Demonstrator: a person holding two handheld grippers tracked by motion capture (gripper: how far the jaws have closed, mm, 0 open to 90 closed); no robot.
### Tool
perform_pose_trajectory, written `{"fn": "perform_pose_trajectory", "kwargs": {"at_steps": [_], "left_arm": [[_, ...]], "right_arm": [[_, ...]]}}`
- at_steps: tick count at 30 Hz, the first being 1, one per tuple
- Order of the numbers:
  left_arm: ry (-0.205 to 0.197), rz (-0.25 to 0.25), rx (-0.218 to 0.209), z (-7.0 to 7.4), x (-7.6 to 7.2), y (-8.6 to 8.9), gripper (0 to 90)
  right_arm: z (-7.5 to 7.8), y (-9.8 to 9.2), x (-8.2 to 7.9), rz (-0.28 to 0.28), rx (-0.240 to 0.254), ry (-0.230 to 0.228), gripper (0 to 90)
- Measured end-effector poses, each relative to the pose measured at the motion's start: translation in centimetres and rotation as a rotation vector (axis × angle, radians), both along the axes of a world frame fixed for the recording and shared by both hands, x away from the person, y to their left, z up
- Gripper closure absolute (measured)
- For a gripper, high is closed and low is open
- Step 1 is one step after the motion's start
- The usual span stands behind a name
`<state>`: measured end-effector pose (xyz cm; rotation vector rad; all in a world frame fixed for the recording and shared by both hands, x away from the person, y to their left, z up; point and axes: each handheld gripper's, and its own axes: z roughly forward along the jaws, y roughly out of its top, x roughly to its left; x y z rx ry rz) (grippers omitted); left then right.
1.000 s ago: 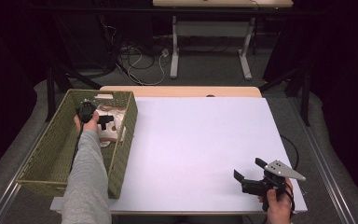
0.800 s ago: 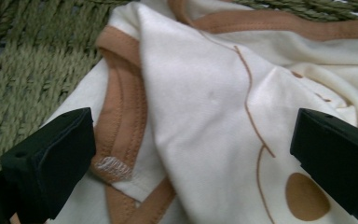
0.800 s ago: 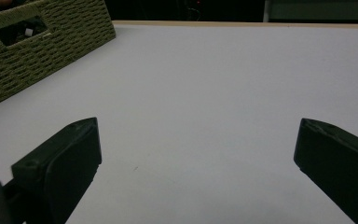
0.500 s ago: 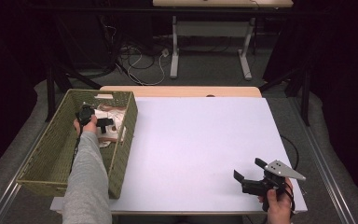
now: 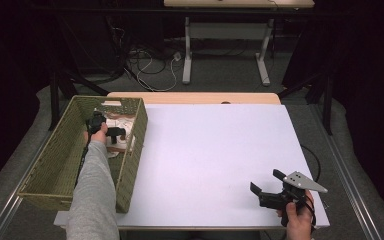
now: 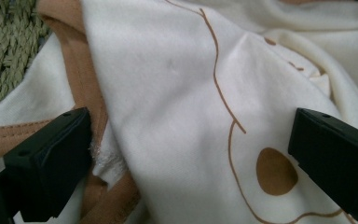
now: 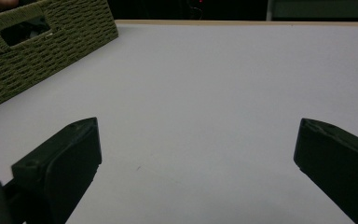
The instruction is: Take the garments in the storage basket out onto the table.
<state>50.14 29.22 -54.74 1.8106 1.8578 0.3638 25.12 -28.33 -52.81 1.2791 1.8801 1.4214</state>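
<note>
In the woven basket (image 5: 55, 160), the wide-open left hand-held gripper (image 5: 111, 133) partly hides cream cloth (image 6: 177, 107).

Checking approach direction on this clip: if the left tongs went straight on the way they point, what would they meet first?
The cream cloth with brown line print in the woven basket. The left tongs stand open, very close to it; contact looks near, though depth is unclear.

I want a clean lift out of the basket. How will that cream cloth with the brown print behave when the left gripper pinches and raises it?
The cream cloth lies crumpled in folds, so it is probably floppy and will drape. It looks thin, likely light. The left gripper, jaws open, may catch only one layer, leaving the rest trailing in the woven basket.
</note>
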Motion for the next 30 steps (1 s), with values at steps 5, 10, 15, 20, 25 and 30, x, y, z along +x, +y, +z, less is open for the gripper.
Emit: {"fn": "perform_pose_trajectory", "kwargs": {"at_steps": [5, 10, 15, 20, 25, 30], "left_arm": [[0.019, -0.022, 0.0, 0.3, 0.0, -0.3, 1.5], [0.009, -0.04, -0.085, 0.4, 0.1, -1.2, 6.6], [0.005, -0.051, -0.108, 0.4, 0.1, -1.7, 6.7], [-0.001, -0.06, -0.089, 0.3, 0.1, -2.3, 6.1], [0.021, -0.07, -0.071, 0.4, 0.0, -2.6, 4.8], [0.032, -0.113, -0.022, 0.2, -0.1, -3.3, 2.2]], "right_arm": [[0.0, 0.0, 0.1, 0.001, 0.002, -0.001, 0.4], [-0.1, 0.0, 0.2, -0.002, 0.007, 0.003, 0.5], [-0.1, 0.1, 0.2, 0.003, 0.005, 0.005, 0.5], [-0.2, 0.1, 0.3, 0.007, 0.007, 0.006, 0.6], [-0.2, 0.1, 0.3, 0.009, 0.006, 0.011, 0.6], [-0.2, 0.1, 0.3, 0.007, 0.011, 0.014, 0.6]]}}
